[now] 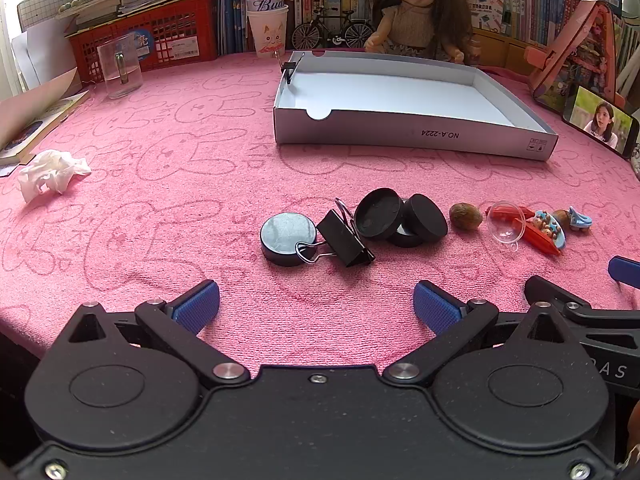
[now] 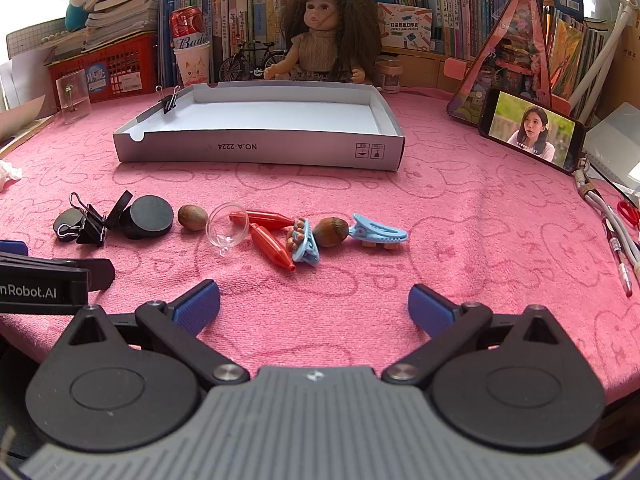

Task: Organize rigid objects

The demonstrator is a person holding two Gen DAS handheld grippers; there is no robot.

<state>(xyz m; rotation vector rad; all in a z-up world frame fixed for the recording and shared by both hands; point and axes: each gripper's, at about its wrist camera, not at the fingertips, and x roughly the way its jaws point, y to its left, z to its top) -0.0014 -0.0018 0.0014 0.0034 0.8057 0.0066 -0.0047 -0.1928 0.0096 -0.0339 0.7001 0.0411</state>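
Note:
A row of small objects lies on the pink towel: a black round tin (image 1: 287, 239), a black binder clip (image 1: 345, 237), black lids (image 1: 400, 218), a brown nut (image 1: 465, 216), a clear half-sphere (image 2: 227, 227), red pegs (image 2: 268, 240), blue clips (image 2: 378, 234) and a second nut (image 2: 330, 231). A white shallow box (image 1: 412, 136), also in the right wrist view (image 2: 260, 148), stands behind them with a small clip (image 2: 170, 100) on its rim. My left gripper (image 1: 316, 306) is open and empty in front of the tin. My right gripper (image 2: 314, 306) is open and empty in front of the pegs.
A crumpled tissue (image 1: 50, 174) lies at the left. A clear cup (image 1: 119, 66), red crate (image 1: 152, 36), can on a paper cup (image 1: 266, 12), doll (image 2: 326, 32) and books line the back. A phone (image 2: 530, 134) leans at the right, with cables and pens (image 2: 616, 240).

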